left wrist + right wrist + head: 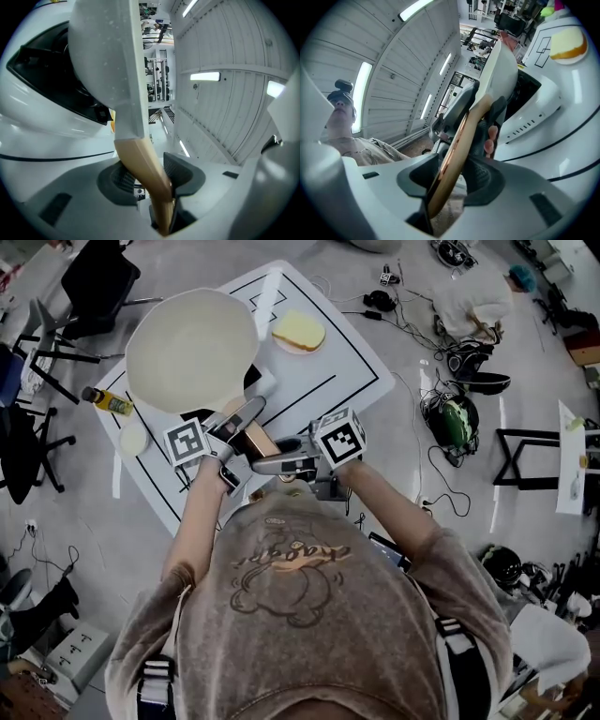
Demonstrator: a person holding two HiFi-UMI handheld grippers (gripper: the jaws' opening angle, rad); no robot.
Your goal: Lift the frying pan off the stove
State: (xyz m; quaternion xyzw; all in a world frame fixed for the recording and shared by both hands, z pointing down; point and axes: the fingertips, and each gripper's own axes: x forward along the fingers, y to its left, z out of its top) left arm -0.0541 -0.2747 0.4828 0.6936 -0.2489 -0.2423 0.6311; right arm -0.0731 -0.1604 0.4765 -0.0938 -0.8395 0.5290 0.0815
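Clamping both claws on the handle [255,435] of the frying pan [192,350], ready to take it off the stove [51,79].

On the white table [349,381] the cream pan sits over the dark stove and hides nearly all of it from the head view; I cannot tell whether its base is clear yet. Its wooden handle runs back from the bowl toward me, slanting to my right. My left gripper [150,176] is closed on it nearer the bowl, pads pressed on both sides. My right gripper [457,173] is closed on the tail end, nearer my body. So the pan lies ahead and to the left of both claws, its weight well beyond my grip. I judge the lift must go straight up, both claws level, or the bowl dips.
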